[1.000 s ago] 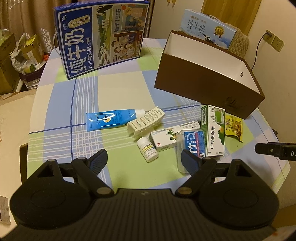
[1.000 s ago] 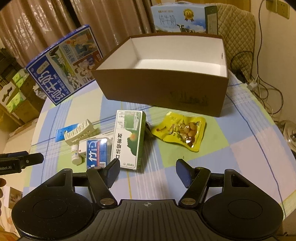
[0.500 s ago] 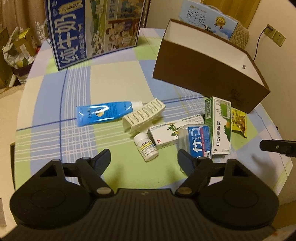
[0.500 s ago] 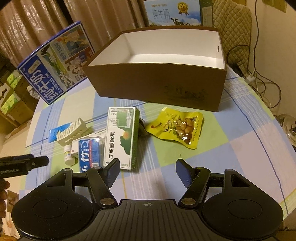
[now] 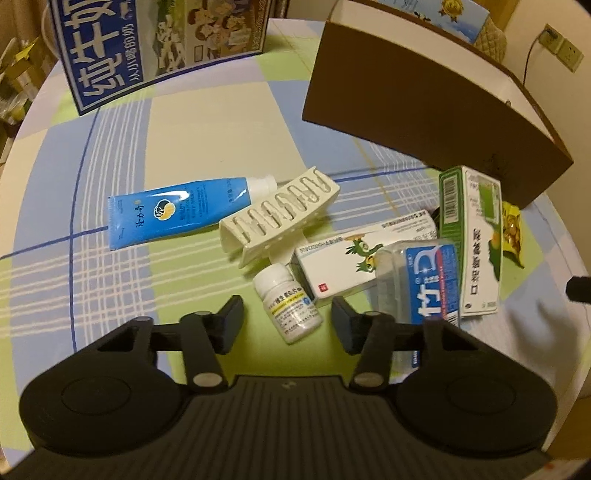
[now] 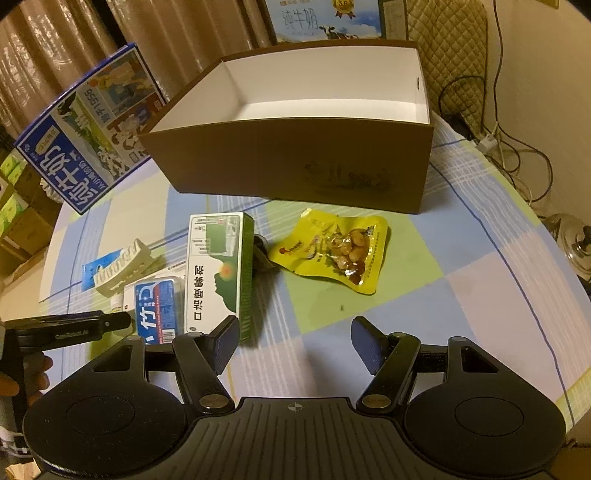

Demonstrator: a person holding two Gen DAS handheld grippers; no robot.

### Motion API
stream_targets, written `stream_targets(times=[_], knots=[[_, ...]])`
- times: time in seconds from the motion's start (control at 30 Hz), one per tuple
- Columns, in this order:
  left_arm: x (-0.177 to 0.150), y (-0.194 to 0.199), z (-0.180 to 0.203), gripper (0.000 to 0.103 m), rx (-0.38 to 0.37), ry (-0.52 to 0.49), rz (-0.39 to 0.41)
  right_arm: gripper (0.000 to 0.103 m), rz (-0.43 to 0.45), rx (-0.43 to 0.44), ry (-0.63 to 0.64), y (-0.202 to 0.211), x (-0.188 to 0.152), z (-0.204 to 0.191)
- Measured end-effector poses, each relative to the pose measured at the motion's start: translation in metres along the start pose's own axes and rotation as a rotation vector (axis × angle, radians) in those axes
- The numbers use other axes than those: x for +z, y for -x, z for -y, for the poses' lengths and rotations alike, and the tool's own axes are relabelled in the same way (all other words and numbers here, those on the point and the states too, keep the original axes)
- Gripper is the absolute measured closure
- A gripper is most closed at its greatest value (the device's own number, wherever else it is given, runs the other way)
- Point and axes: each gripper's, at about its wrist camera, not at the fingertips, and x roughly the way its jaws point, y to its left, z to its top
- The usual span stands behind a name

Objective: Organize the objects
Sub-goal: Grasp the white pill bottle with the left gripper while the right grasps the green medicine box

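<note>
I'm lining L gripper (image 5: 286, 323), jaws wide & empty, around pill bottle (image 5: 290, 308) at 12 o'clock; centring first. R gripper (image 6: 293, 338) open, empty; box (image 6: 295, 162) probably the drop spot.

Count on worktop:
- blue tube (image 5: 173, 210): 1
- cream hair claw clip (image 5: 280, 218): 1
- white pill bottle (image 5: 290, 302): 1
- medicine cartons: 2, white (image 5: 354, 254) and green (image 5: 476, 240)
- blue floss-pick case (image 5: 428, 280): 1
- yellow snack pouch (image 6: 332, 251): 1
- open brown box (image 6: 295, 162): 1
- blue milk cartons: 2, upper left (image 6: 85, 147) and top centre (image 6: 325, 18)

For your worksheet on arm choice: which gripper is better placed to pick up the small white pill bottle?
Left. The open left gripper hangs with the small white pill bottle between its fingertips; the right gripper faces bare tablecloth.
</note>
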Motion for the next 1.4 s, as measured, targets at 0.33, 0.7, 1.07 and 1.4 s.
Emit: stream_targets(times=[0.33,0.7,1.07,1.4], knots=[[-0.005,0.006,-0.023,0.071,-0.008,-0.031,0.001,0.038,-0.016,0.004,0.006,-0.008,0.002,-0.004],[0.001,-0.006,-0.010,0.076,0.006,-0.172,-0.014,0.038,-0.014,0.008,0.017,-0.010,0.005,-0.008],[-0.004,0.015,-0.013,0.081,0.010,-0.107,0.044,0.038,0.014,0.065,0.045,-0.017,0.014,-0.027],[0.000,0.045,-0.026,0.081,0.038,-0.051,0.114,0.038,0.002,0.046,0.093,-0.058,0.027,-0.058]])
